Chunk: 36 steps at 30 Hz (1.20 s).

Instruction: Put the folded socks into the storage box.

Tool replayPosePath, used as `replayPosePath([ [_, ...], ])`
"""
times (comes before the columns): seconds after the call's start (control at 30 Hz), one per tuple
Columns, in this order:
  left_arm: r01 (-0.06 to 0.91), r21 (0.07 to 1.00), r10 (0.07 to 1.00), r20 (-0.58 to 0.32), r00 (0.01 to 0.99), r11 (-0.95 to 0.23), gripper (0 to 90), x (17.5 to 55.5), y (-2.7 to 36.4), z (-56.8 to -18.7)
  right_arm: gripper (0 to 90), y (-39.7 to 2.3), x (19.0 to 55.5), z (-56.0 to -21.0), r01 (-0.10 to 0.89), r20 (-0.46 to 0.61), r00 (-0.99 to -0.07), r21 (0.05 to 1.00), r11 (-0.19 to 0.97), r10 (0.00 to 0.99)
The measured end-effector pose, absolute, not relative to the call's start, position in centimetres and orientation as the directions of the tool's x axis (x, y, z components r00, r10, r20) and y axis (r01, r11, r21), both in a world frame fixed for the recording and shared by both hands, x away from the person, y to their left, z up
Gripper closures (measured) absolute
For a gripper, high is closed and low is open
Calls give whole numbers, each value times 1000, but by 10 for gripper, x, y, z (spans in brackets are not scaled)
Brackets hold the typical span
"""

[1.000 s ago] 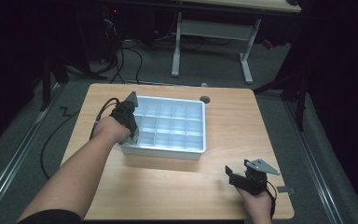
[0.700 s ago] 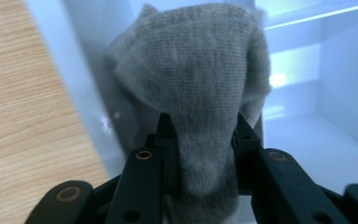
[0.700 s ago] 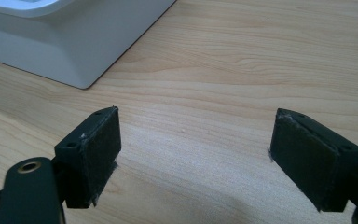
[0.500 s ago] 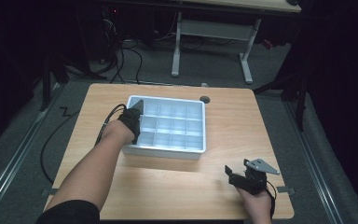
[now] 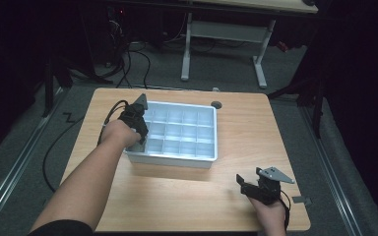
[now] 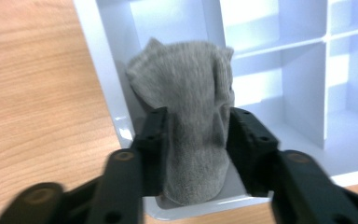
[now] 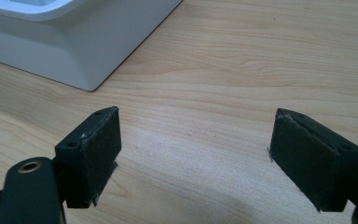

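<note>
Left gripper (image 6: 193, 140) now over divided tray (image 5: 211, 147) near-left compartment, jaws clamping grey sock (image 6: 186, 116); release likely next. Right gripper (image 7: 196, 154) idle, jaws wide.

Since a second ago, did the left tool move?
Yes. In the high view the left tool has slid along the tray's left edge toward its near corner, holding a grey sock over the corner cell.

No legible text, labels, brand marks, nos. or signs in any view. Surfaces checked, all unmarked: white divided tray (image 5: 177, 155), grey sock (image 6: 191, 121), wooden table (image 5: 256, 128), black pads (image 7: 98, 154) of right gripper (image 7: 196, 158).
</note>
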<state>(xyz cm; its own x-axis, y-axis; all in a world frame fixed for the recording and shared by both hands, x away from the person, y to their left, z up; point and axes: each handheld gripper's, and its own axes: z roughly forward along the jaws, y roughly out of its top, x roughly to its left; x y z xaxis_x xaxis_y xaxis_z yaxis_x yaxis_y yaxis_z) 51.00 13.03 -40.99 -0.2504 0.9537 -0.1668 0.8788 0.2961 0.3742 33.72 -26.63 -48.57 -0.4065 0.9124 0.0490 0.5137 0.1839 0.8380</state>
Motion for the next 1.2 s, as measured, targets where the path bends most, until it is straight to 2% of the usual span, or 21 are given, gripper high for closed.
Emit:
replayPosePath([
  [0.07, 882, 382, 960, -155, -234, 276, 735, 510, 129, -416, 166, -266, 337, -486, 513, 47, -408, 838, 187, 912],
  [0.13, 888, 369, 961, -151, -233, 274, 782, 511, 127, -423, 167, -267, 337, -486, 513, 48, -408, 838, 185, 912],
  [0.33, 910, 333, 969, -104, -223, 245, 804, 512, 124, -454, 167, -267, 337, -486, 515, 49, -405, 837, 184, 913],
  [0.73, 911, 335, 970, -97, -222, 242, 805, 513, 124, -464, 169, -266, 338, -487, 516, 49, -413, 836, 189, 910],
  [0.83, 906, 341, 968, -108, -228, 251, 771, 512, 125, -456, 169, -267, 337, -487, 512, 45, -414, 837, 192, 909],
  [0.9, 890, 367, 962, -131, -239, 271, 695, 510, 128, -442, 169, -267, 338, -487, 515, 49, -411, 836, 187, 911],
  [1.03, 862, 419, 958, -145, -248, 287, 650, 507, 132, -421, 169, -266, 338, -487, 516, 50, -410, 836, 186, 911],
  [1.2, 849, 448, 959, -176, -223, 280, 548, 494, 130, -395, 169, -265, 337, -486, 514, 47, -411, 836, 190, 910],
])
